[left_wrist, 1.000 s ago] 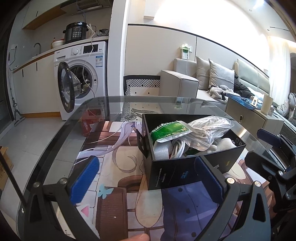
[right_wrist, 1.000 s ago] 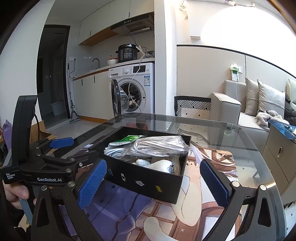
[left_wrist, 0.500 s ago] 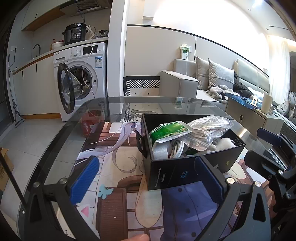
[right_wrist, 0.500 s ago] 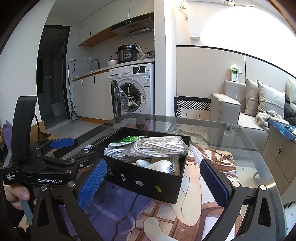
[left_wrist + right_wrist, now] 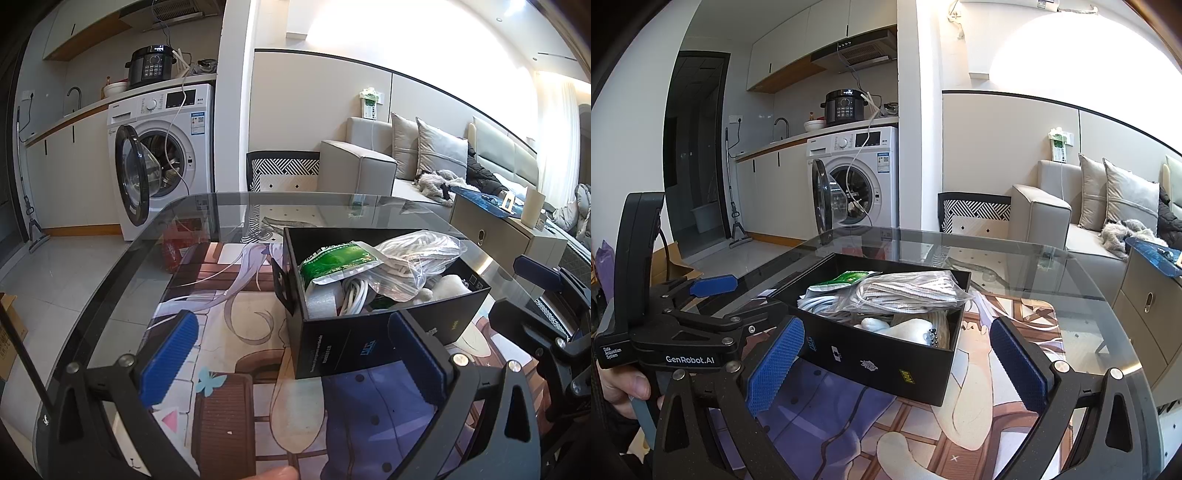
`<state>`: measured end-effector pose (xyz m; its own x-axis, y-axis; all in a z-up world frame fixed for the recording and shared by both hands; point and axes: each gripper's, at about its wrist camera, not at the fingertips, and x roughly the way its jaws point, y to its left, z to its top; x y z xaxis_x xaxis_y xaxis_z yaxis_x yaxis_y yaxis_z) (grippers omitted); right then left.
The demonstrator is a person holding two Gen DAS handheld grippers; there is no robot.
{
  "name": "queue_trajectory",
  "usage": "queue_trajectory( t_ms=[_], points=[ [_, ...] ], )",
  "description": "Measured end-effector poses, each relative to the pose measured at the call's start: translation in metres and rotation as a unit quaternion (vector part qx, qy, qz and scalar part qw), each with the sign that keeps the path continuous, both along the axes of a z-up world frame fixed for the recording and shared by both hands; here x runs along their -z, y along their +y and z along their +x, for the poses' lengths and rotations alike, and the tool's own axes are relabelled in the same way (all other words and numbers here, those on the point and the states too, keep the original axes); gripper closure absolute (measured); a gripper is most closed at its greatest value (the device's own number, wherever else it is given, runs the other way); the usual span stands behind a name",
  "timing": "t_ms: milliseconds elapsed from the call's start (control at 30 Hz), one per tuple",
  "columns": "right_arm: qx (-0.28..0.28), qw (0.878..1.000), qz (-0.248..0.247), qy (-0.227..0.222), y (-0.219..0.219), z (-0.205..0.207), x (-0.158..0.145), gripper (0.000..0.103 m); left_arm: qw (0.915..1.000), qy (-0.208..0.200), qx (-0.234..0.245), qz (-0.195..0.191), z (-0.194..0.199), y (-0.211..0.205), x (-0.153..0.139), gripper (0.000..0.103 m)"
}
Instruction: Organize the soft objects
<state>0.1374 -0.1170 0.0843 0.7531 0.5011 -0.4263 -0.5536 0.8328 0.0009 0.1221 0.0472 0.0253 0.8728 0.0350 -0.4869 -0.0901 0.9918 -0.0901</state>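
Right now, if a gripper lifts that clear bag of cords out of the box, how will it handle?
The clear bag looks floppy: crinkled film, loose cords inside, so it will likely sag. The glossy plastic may slip between pads. It overlaps the green packet in the black box, so it could drag it.

A lived-in home is showing here: washing machine (image 5: pixel 862 177) sitting under the kitchen counter (door open), sofa (image 5: pixel 369 166) adjoining.

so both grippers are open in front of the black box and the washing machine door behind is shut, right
Not quite: the washing machine door hangs open, as the left wrist view shows. The rest holds: the left gripper and the right gripper are both open in front of the black box.
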Motion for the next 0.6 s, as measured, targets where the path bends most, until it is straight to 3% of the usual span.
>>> queue_trajectory(
  t_ms=[600],
  points=[
    [0.001, 1.000, 0.000, 0.000, -0.0012, 0.0005, 0.0006, 0.001, 1.0000, 0.000, 0.000, 0.001, -0.0002, -0.0002, 0.0003, 0.000]
  ],
)
